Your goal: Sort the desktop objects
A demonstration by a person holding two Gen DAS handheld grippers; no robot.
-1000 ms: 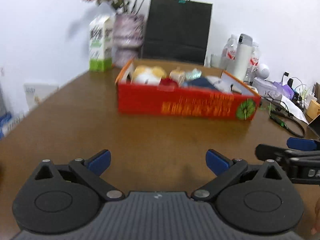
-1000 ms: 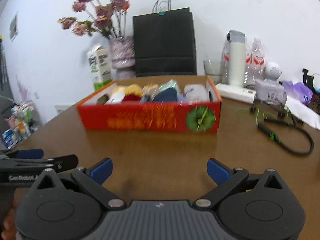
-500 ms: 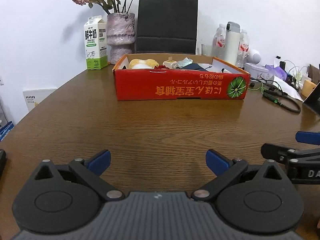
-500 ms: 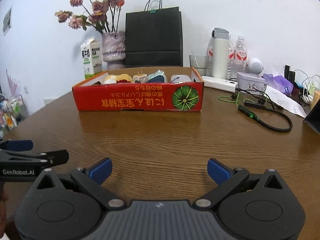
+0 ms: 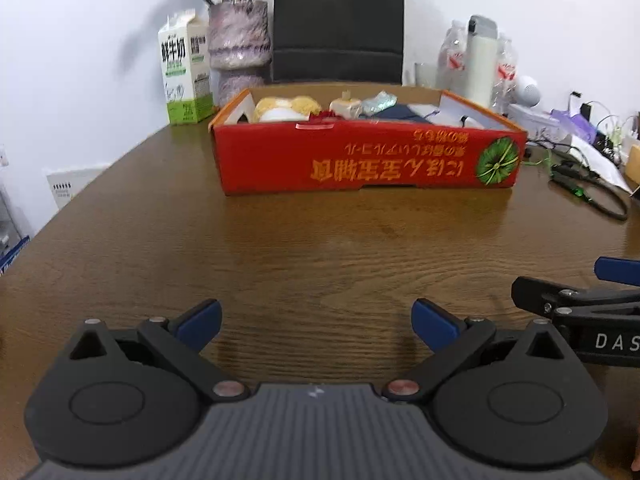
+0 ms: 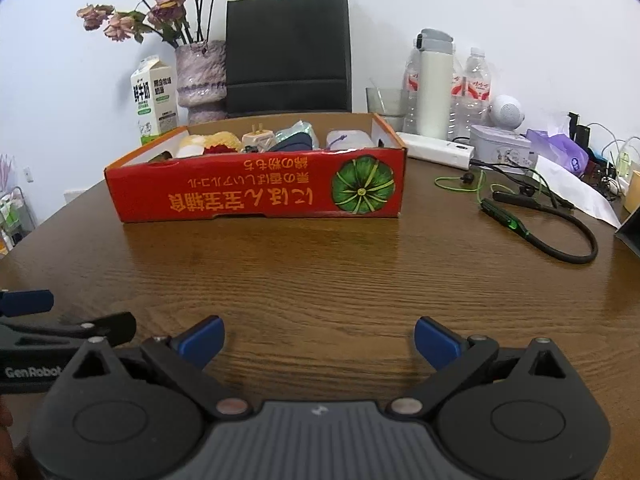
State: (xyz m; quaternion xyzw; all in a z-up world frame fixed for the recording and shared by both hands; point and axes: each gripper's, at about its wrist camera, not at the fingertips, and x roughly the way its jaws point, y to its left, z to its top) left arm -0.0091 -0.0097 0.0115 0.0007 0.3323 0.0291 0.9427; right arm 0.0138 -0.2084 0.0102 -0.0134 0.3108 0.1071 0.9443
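Left tongs (image 5: 316,322): spread wide, holding nothing, above the table (image 5: 320,248).
Right tongs (image 6: 319,340): likewise spread, nothing held.
Red box (image 6: 256,190): filled, well ahead.

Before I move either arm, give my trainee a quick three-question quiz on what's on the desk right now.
1. True or false: both sets of tongs, left and right, are open and hold nothing.
2. What stands directly behind the red box? A) black paper bag B) laptop C) lamp
3. Fill in: the milk carton stands beside the ____ holding dried flowers.

Key
1. True: the blue tips are wide apart over bare table.
2. A: the black paper bag.
3. Vase.
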